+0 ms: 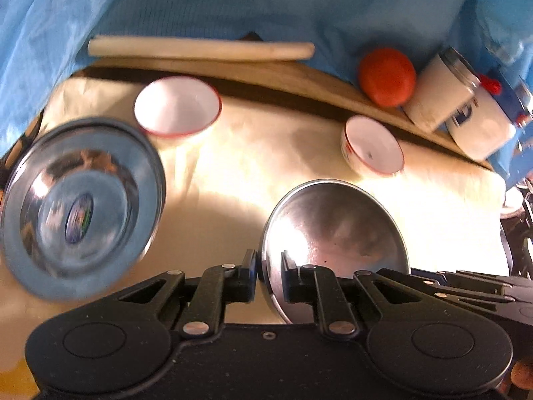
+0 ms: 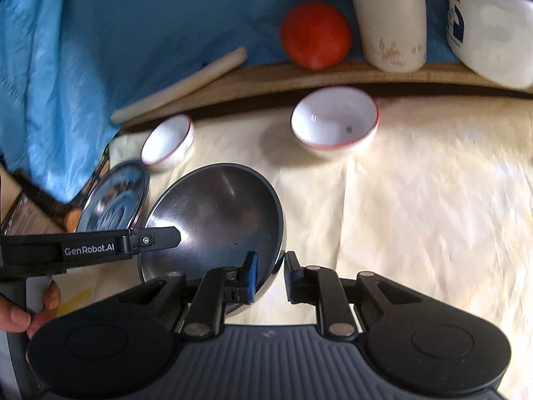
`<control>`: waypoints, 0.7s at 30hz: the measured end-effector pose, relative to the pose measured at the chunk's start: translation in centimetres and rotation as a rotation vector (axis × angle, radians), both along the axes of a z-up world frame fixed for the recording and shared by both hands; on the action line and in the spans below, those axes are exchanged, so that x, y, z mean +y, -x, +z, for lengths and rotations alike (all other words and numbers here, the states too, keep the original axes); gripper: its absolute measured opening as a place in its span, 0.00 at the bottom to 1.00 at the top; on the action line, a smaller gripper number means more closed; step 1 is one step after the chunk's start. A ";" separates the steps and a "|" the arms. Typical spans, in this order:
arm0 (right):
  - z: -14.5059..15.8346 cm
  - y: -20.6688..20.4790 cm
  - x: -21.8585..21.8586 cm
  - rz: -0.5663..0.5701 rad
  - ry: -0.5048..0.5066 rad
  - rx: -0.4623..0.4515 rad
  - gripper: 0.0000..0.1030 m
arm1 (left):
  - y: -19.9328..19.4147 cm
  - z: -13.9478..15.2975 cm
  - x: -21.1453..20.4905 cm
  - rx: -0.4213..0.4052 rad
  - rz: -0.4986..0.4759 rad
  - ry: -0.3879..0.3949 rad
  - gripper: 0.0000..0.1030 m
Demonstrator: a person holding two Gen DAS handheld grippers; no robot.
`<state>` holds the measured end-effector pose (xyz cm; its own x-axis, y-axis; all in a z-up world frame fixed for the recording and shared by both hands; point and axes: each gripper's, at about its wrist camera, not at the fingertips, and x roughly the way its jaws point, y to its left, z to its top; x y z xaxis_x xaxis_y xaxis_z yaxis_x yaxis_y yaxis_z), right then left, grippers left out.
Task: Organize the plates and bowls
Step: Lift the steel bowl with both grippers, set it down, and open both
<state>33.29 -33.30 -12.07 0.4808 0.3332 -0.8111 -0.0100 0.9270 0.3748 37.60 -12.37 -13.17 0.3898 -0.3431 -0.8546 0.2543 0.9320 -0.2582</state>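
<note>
A shiny steel bowl (image 1: 333, 233) sits between both grippers over the cream cloth (image 1: 233, 173). My left gripper (image 1: 269, 263) is shut on its left rim, one finger inside and one outside. My right gripper (image 2: 270, 266) is shut on the opposite rim of the same steel bowl (image 2: 216, 220). The left gripper (image 2: 166, 235) shows from the side in the right wrist view. A flat steel plate (image 1: 83, 230) with a sticker lies left of the bowl, also seen as the steel plate (image 2: 113, 200). Two white red-rimmed bowls (image 1: 178, 105) (image 1: 373, 145) stand further back.
Along the back are a wooden rolling pin (image 1: 200, 50), a red tomato (image 1: 386, 76), a white cup (image 1: 443, 93) and a white bottle (image 1: 483, 126), all against blue cloth (image 1: 233, 0). A person's hand (image 2: 20, 313) holds the left gripper's handle.
</note>
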 end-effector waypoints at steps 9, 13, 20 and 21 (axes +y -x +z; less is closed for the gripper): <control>0.0 2.4 0.5 0.049 -0.003 0.071 0.18 | 2.9 -0.6 0.4 0.055 -0.044 -0.029 0.15; -0.2 2.3 0.9 0.070 -0.011 0.080 0.18 | 3.0 -0.7 0.6 0.064 -0.039 -0.051 0.15; -0.3 2.2 1.5 0.102 -0.012 0.102 0.18 | 3.1 -0.9 1.2 0.092 -0.036 -0.080 0.15; -0.2 2.2 1.6 0.104 -0.011 0.104 0.18 | 3.1 -0.9 1.3 0.096 -0.036 -0.079 0.15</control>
